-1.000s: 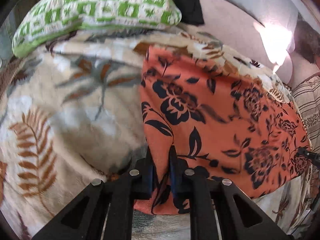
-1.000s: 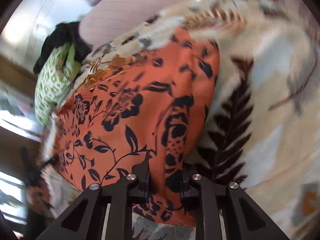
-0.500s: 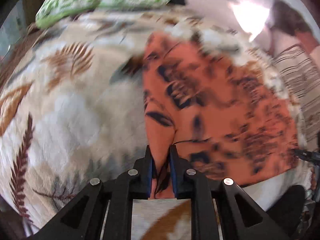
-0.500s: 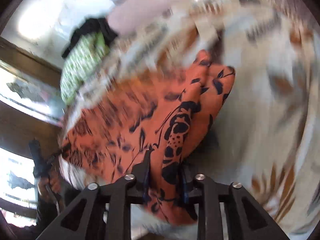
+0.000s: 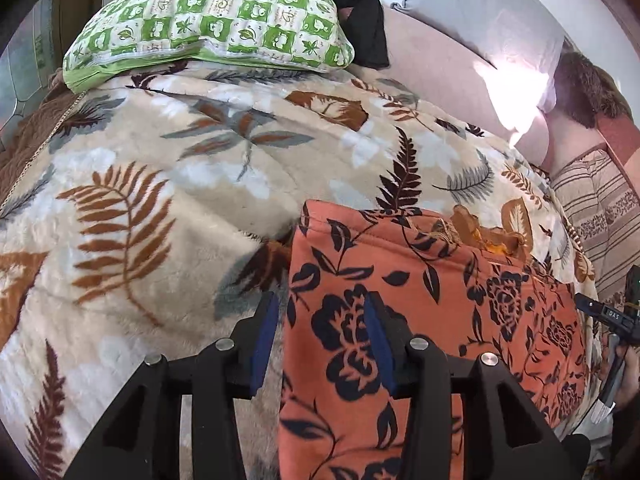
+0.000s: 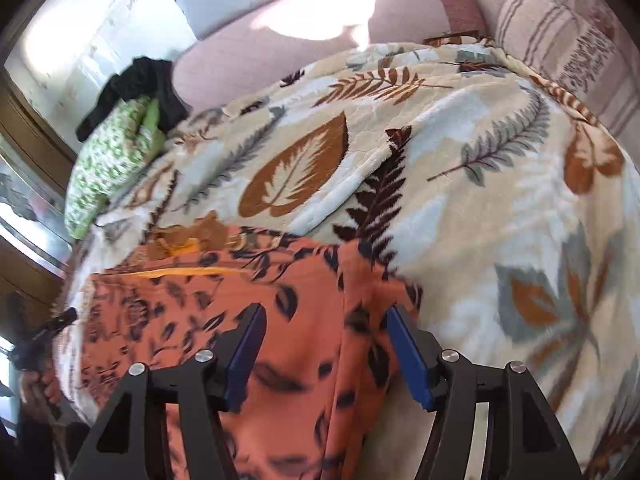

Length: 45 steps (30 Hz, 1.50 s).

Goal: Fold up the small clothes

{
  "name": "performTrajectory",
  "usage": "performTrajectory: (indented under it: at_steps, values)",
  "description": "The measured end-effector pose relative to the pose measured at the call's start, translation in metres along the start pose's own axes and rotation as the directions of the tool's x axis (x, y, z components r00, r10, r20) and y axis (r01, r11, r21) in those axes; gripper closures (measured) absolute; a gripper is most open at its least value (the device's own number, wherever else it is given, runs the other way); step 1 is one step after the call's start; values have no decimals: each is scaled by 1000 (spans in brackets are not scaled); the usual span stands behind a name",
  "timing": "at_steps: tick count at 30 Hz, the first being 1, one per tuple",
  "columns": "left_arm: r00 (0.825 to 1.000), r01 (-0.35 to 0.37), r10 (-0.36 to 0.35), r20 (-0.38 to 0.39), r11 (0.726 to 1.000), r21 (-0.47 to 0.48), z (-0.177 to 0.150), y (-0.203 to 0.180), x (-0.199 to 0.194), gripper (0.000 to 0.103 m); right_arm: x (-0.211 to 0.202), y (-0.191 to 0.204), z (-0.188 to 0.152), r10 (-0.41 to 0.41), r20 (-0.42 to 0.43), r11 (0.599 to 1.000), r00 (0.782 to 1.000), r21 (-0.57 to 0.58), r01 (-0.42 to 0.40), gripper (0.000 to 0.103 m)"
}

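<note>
Bed surface: cream leaf-print blanket (image 5: 168, 208) spread across it, used here as the landmark. Orange floral garment (image 5: 420, 320) lies flat on the blanket's near edge, folded over with a straight fold line along its far side; a bit of yellow-orange lining shows at that far side. Green checked pillow (image 5: 208, 20) sits at the blanket's far end, with a black cloth (image 5: 364, 16) bunched just beside it. Striped cushion (image 6: 560, 40) lies off the blanket's far side in the right wrist view.

Left gripper (image 5: 320, 340): jaws have just been opening, now released; garment's left edge lies between the blue pads, pads not pressing on it. Right gripper (image 6: 324, 356): jaws have just been opening too, now spread wide; garment's right-hand edge and a lengthwise crease sit between the pads, no pinch. Right wrist view is motion-blurred near the cloth, so fine contact there is hard to read
</note>
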<state>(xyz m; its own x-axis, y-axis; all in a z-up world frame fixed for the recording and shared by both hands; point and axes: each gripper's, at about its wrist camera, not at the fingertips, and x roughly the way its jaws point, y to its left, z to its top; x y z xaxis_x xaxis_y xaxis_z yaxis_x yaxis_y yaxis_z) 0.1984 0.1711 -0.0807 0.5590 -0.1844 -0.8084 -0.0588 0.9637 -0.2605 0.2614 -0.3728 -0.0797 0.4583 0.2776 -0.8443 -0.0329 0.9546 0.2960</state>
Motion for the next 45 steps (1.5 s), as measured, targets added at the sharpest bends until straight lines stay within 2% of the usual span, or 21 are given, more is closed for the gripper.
performTrajectory:
  at_steps: [5, 8, 9, 11, 13, 15, 20, 22, 24, 25, 26, 28, 31, 32, 34, 36, 39, 40, 41, 43, 45]
  values:
    - [1000, -4, 4, -30, 1000, -18, 13, 1, 26, 54, 11, -1, -4, -18, -28, 1000, 999, -14, 18, 43]
    - [1000, 2, -3, -26, 1000, -14, 18, 1, 33, 55, 9, -6, -6, -16, -17, 1000, 1000, -6, 16, 60]
    - [1000, 3, -3, -18, 1000, 1, 20, -2, 33, 60, 11, -6, -6, -20, -30, 1000, 999, -7, 20, 66]
    - [999, -35, 36, -9, 999, 31, 23, -8, 34, 93, 20, -7, -6, -23, -65, 1000, 998, -16, 22, 72]
    - [999, -40, 40, -2, 999, 32, 26, -10, 32, 98, 27, -7, -2, -31, -66, 999, 997, -17, 30, 87]
    - [999, -46, 45, 19, 998, 50, 28, -14, 24, 100, 17, -3, 0, -30, -33, 999, 999, -28, 29, 95]
    - [989, -52, 39, 144, 994, 91, 33, -27, -8, 100, -32, 8, 0, -67, 108, 995, 992, -70, 75, 96]
    - [991, -80, 70, 111, 993, 86, 37, -26, 9, 99, -34, -1, 1, -88, 110, 994, 990, -52, 94, 96]
    - [993, -119, 118, 16, 990, 74, 38, -20, 46, 99, -8, -22, 1, -77, 56, 997, 996, 18, 76, 95]
    - [988, -147, 150, -32, 986, 76, 37, -17, 62, 95, 7, -29, 0, -54, 19, 998, 998, 33, 54, 95]
    - [983, -176, 179, -37, 982, 71, 35, -14, 67, 88, 17, -34, -1, -60, -7, 997, 998, 46, 60, 95]
    - [985, -175, 174, 16, 983, 48, 34, -12, 52, 82, 21, -37, -6, -67, -4, 994, 998, 82, 67, 93]
    - [980, -184, 178, 93, 980, 68, 33, -13, 16, 72, -4, -26, -10, -109, 55, 993, 993, 56, 106, 92]
    - [979, -171, 162, 123, 983, 68, 30, -15, 2, 64, -15, -23, -12, -117, 77, 992, 990, 56, 113, 92]
    - [980, -145, 131, 148, 986, 83, 24, -20, -19, 53, -38, -14, -17, -50, 112, 996, 992, 74, 42, 92]
    - [984, -107, 89, 156, 988, 112, 12, -32, -34, 46, -52, 2, -27, 96, 98, 991, 990, 85, -105, 92]
    - [992, -36, 13, 129, 985, 171, -12, -54, -41, 38, -33, 21, -41, 314, -33, 946, 949, 99, -310, 92]
    - [993, -13, -8, 118, 983, 181, -20, -60, -36, 33, -20, 19, -43, 335, -75, 938, 939, 118, -325, 92]
    - [995, -11, -8, 98, 981, 194, -27, -66, -26, 30, -5, 12, -45, 306, -96, 946, 947, 144, -291, 92]
    - [998, -66, 64, 15, 977, 202, -40, -71, 3, 31, 14, -28, -46, 159, -94, 950, 983, 286, -126, 92]
    - [991, -113, 124, -48, 977, 183, -47, -66, 25, 31, 7, -56, -48, 190, -17, 890, 982, 425, -165, 92]
